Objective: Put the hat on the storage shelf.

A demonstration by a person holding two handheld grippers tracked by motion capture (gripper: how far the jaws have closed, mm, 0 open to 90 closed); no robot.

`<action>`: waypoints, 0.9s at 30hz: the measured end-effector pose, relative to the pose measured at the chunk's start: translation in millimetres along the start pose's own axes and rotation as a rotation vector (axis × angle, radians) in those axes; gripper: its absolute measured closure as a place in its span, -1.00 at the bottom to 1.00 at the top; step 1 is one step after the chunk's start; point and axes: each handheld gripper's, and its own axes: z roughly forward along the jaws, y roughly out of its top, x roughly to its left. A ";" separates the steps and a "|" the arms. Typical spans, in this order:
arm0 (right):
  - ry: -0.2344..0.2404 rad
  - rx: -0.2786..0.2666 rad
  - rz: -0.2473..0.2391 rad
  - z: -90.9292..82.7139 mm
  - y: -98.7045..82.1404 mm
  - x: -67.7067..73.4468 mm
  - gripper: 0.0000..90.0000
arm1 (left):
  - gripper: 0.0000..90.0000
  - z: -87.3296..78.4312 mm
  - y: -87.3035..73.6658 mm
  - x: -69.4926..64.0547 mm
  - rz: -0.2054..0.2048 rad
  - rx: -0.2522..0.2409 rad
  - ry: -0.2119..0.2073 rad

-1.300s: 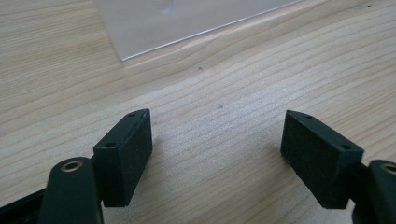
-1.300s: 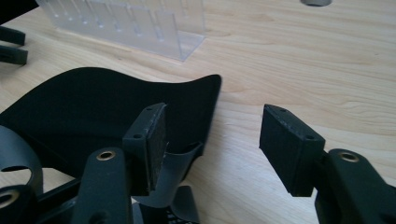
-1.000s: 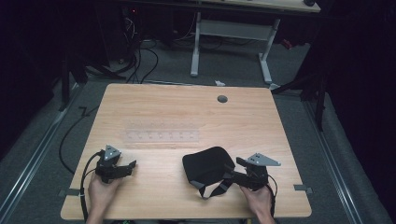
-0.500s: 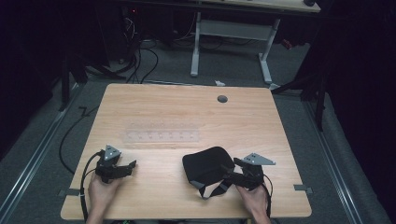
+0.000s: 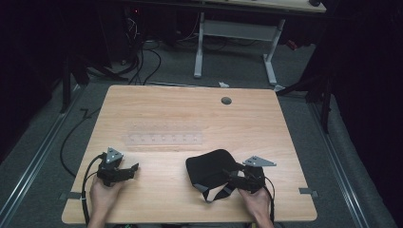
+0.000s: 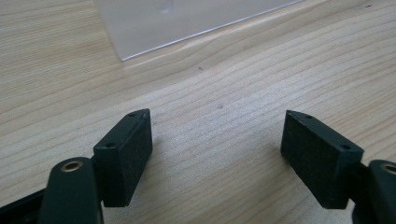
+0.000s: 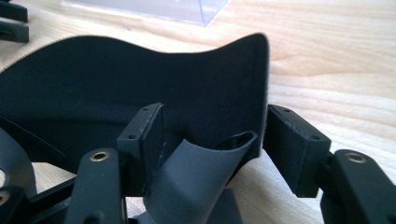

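Since a second ago my right tongs (image 5: 236,179) have edged slightly left toward the black eye mask (image 5: 209,167), their jaws closing a little just now. In the right gripper view the jaws stand wide around the mask's end and its grey strap (image 7: 196,182); I cannot tell whether the pads press it. The mask lies on the wooden worktop (image 5: 190,114), right of centre near me. My left tongs (image 5: 124,171) rest at the near left, wide open and empty, below a clear plastic tray (image 5: 164,138).

Grey floor (image 5: 228,66), dim room
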 end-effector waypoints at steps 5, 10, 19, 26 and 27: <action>0.022 0.020 -0.001 5.1 -2.1 2.6 -0.08 | -0.44 0.0 0.0 0.1 0.002 0.000 0.000; 0.032 0.022 -0.005 10.5 -4.6 4.0 -0.01 | -0.44 0.0 0.0 -0.1 0.001 0.000 0.000; 0.040 0.053 -0.032 16.0 -8.3 6.0 0.24 | -0.44 0.0 -0.1 -0.1 0.001 0.000 0.001; 0.090 0.060 -0.014 16.7 -8.1 4.1 0.43 | -0.44 0.0 -0.1 -0.1 0.001 -0.001 0.001; 0.096 0.057 -0.013 16.1 -7.9 3.8 0.49 | -0.44 0.0 -0.1 0.0 0.001 0.000 0.001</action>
